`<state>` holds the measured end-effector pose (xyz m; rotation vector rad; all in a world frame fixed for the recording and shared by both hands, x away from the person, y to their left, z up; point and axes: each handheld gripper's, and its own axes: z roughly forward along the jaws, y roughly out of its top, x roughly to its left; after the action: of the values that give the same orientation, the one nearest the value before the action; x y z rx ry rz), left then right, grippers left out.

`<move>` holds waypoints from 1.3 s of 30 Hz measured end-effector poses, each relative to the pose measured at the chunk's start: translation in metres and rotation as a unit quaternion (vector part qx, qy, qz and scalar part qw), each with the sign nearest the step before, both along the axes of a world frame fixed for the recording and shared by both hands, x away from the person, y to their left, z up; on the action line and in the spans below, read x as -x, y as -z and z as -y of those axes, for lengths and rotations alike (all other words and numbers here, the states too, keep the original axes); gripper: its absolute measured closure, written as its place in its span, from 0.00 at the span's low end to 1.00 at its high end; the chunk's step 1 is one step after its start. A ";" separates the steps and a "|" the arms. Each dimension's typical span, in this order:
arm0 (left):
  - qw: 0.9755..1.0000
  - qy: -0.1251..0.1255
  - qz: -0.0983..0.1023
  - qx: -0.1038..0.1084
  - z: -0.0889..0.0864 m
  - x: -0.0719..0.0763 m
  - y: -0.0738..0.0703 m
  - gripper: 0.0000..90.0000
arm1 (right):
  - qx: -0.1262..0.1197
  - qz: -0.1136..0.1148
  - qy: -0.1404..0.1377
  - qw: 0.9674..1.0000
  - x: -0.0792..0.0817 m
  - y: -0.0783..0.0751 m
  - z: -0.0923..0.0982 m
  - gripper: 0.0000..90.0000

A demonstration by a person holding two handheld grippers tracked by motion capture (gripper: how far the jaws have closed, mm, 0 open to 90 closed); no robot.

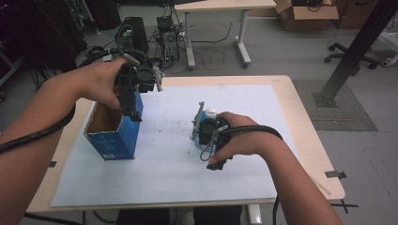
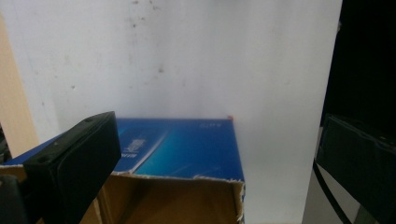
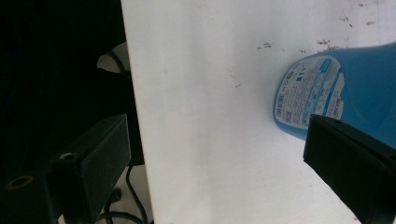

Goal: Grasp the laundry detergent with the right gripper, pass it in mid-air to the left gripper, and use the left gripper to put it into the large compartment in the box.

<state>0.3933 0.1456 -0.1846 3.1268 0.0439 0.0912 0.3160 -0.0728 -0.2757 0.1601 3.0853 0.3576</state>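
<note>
In the high view, the left gripper (image 1: pixel 133 108) hangs over the open top of a blue box (image 1: pixel 114 131), at the box's far right corner, and its tips are at the edge of the box. The right gripper (image 1: pixel 202 140) points down over a blue bottle (image 1: pixel 209 117) with a white cap; the bottle is mostly hidden under the hand, so I cannot tell from here if it is touched. Both stand on a white sheet (image 1: pixel 169 164) covering the table (image 1: pixel 309 136).

In the left gripper view, the jaws are wide apart and hold nothing; the box is below and between them, closer to the left jaw.

In the right gripper view, the jaws are also wide apart and empty. The bottle lies just beyond the right jaw, probably not touching it.
</note>
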 end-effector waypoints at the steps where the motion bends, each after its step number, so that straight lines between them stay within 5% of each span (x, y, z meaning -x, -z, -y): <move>1: 1.000 -0.001 -0.001 0.000 0.000 0.001 0.001 0.00 | -0.009 -0.001 0.004 1.000 -0.001 0.003 0.005 0.08; 8: 1.000 0.001 -0.006 -0.005 -0.002 0.016 0.008 0.00 | -0.021 -0.002 0.020 1.000 -0.003 0.014 0.021 0.08; 14: 1.000 0.029 -0.007 -0.010 0.008 0.034 0.010 0.00 | -0.032 -0.002 0.041 0.999 -0.008 0.022 0.039 0.08; 24: 1.000 0.024 -0.011 -0.009 0.009 0.046 0.010 0.00 | -0.063 0.003 0.058 0.996 -0.014 0.030 0.056 0.08; 33: 0.999 0.028 -0.016 -0.006 0.008 0.058 0.014 0.00 | -0.093 0.005 0.076 0.993 -0.021 0.044 0.068 0.07; 39: 0.999 0.027 -0.020 -0.012 0.008 0.064 0.022 0.00 | -0.118 0.001 0.109 0.987 -0.029 0.061 0.074 0.07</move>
<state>0.3298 0.1380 -0.2067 3.1519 -0.0421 0.0285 0.3450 -0.1473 -0.3364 0.4968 2.9734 0.7080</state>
